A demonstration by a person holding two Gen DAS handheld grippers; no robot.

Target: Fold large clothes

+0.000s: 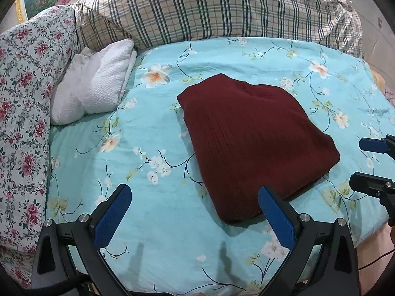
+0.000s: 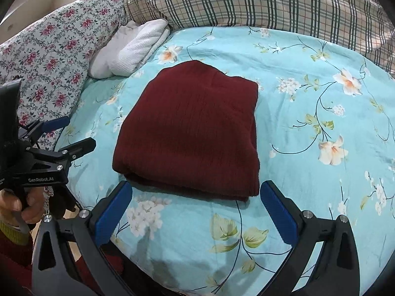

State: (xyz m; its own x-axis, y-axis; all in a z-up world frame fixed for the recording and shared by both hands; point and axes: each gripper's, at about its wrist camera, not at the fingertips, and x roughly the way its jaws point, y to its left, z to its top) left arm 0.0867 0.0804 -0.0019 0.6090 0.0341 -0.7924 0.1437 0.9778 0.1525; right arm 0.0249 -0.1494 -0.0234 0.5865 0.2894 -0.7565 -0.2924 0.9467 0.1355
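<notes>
A dark red knitted garment (image 1: pixel 249 138) lies folded into a compact rectangle on the turquoise flowered bedsheet (image 1: pixel 153 222); it also shows in the right wrist view (image 2: pixel 192 133). My left gripper (image 1: pixel 195 197) is open and empty, hovering just short of the garment's near left corner. My right gripper (image 2: pixel 195 192) is open and empty, just short of the garment's near edge. The right gripper also shows at the right edge of the left wrist view (image 1: pixel 370 165), and the left gripper at the left of the right wrist view (image 2: pixel 74 133), both with jaws apart.
A white textured towel (image 1: pixel 93 91) lies at the back left. A floral quilt (image 1: pixel 24 103) runs along the left side. A plaid duvet (image 1: pixel 209 7) is piled along the back. The bed's edge falls off at the right (image 1: pixel 380 222).
</notes>
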